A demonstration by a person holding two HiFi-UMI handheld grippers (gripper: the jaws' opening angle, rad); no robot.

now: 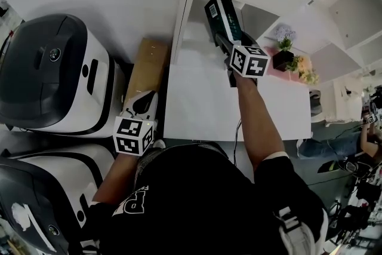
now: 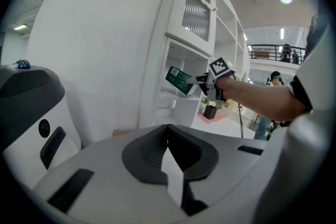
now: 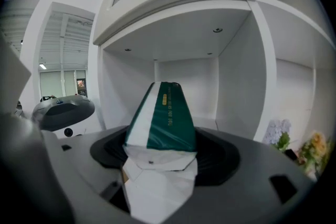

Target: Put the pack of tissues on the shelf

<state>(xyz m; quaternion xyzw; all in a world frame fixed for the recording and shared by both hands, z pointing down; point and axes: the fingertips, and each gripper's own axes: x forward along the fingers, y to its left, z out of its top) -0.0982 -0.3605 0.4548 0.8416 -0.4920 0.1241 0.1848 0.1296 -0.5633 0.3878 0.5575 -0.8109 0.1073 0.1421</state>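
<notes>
Pack of tissues (image 3: 164,118), green and white, was clamped end-on between the jaws of the right gripper (image 3: 160,161) and was held up at the mouth of the open compartment of the white shelf (image 3: 231,113), not resting on its board. At the near left, the left gripper (image 1: 142,106) was held low, jaws closed on nothing, beside a cardboard box (image 1: 148,63) and two grey-topped machines (image 1: 54,68).

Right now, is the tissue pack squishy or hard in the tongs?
Probably squishy: the pack looks creased where the right tongs pinch it. Likely light, since it sticks out from one end without drooping. Its glossy wrap may be slippery.
</notes>
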